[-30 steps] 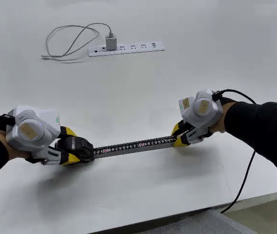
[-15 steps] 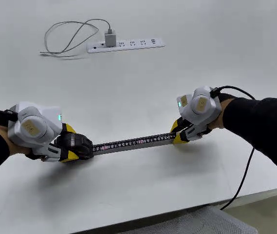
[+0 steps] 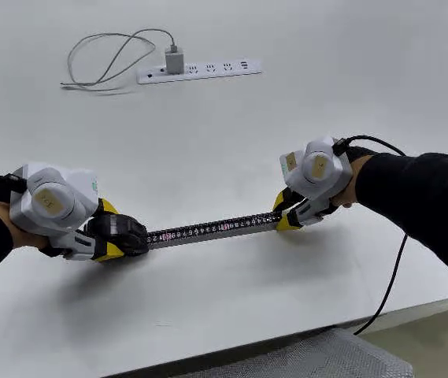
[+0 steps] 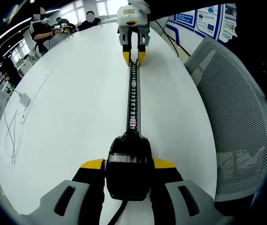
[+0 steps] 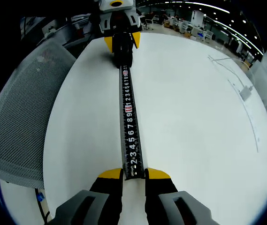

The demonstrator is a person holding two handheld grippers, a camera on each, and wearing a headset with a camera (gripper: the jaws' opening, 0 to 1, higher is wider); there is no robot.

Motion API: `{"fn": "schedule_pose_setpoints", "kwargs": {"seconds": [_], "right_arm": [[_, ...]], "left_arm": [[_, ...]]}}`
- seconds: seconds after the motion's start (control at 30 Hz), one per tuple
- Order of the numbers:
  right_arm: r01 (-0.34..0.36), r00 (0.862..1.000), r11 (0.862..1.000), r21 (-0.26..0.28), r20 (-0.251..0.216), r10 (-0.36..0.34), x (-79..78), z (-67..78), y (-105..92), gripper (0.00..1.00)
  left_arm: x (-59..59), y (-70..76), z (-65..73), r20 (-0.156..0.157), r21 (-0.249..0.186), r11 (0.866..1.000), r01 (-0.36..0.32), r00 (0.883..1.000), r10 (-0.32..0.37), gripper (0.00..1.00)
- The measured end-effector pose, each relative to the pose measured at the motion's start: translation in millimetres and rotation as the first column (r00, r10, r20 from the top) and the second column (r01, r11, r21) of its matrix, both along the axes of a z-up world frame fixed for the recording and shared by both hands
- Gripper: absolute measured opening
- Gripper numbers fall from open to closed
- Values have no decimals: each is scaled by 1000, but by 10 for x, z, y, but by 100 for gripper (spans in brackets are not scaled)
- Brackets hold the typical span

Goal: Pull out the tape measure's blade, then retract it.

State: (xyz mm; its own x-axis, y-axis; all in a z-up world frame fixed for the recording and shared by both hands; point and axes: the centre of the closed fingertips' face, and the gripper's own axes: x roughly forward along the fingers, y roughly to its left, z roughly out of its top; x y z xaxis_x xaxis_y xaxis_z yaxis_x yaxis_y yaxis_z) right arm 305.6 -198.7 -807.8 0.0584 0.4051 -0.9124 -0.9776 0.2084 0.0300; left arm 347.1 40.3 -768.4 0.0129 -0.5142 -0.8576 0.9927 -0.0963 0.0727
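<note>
The black tape measure case (image 3: 123, 233) rests low over the white table (image 3: 224, 142), and my left gripper (image 3: 112, 241) is shut on it with its yellow-tipped fingers (image 4: 93, 164) on both sides of the case (image 4: 129, 164). The dark numbered blade (image 3: 212, 229) runs out straight to the right, just over the table. My right gripper (image 3: 282, 220) is shut on the blade's end (image 5: 133, 172). The blade (image 5: 128, 117) leads back to the case (image 5: 122, 52) in the left gripper (image 5: 122, 41). The right gripper (image 4: 133, 55) shows at the far end of the blade (image 4: 132, 93).
A white power strip (image 3: 208, 71) with a charger and a looped white cable (image 3: 101, 67) lies at the back of the table. A grey mesh chair (image 3: 310, 358) stands below the table's front edge. A black cable (image 3: 393, 279) hangs from the right gripper.
</note>
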Motion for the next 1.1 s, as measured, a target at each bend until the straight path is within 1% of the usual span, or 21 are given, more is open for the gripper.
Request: {"fn": "schedule_pose_setpoints", "kwargs": {"seconds": [0.13,0.23,0.33,0.4,0.5,0.53,0.57,0.63,0.7,0.73,0.8,0.87,0.97,1.1], "right_arm": [[-12,1000,1000,-17,0,12,-8,9,-15,19],[-23,1000,999,-25,-5,23,-15,23,-27,20],[-15,1000,1000,-27,-4,15,-5,44,-38,22],[-12,1000,1000,-24,-4,12,-13,73,-33,23],[-19,1000,999,-30,-1,19,-39,110,-33,25],[-18,1000,999,-31,1,18,-44,122,-32,27],[-16,1000,999,-30,2,16,-48,131,-30,29],[-5,1000,1000,-22,-4,5,-61,144,-29,32],[3,1000,1000,-23,-3,-3,-58,137,-41,35],[12,1000,1000,-18,-6,-12,-69,145,-40,36],[33,999,999,-11,-21,-33,-92,150,-43,40],[32,999,999,-14,-18,-33,-95,152,-62,42],[44,999,999,-15,-21,-44,-96,160,-93,44],[62,998,998,-8,-22,-62,-83,172,-112,47]], "left_arm": [[3,15,14,-4,8,1000,-6,1000,6,33],[-10,33,34,-9,14,1000,-6,1000,6,35],[-5,45,56,-6,12,1000,-9,1000,9,39],[-14,62,71,-18,14,1000,-20,1000,20,44],[-9,72,117,-14,7,1000,-24,1000,24,46],[-13,71,134,-16,2,1000,-27,1000,27,47],[-10,62,149,-11,-7,1000,-26,1000,26,50],[-3,71,147,-13,-2,999,-35,999,34,52],[-11,75,162,-19,-4,999,-39,999,39,54],[-25,74,184,-27,-11,999,-42,999,42,56],[-71,58,227,-60,-34,998,-48,997,46,60],[-56,64,240,-62,-34,997,-63,996,61,63],[-59,99,229,-69,-27,998,-64,996,62,65],[-11,139,221,-71,-32,996,-88,994,86,67]]}}
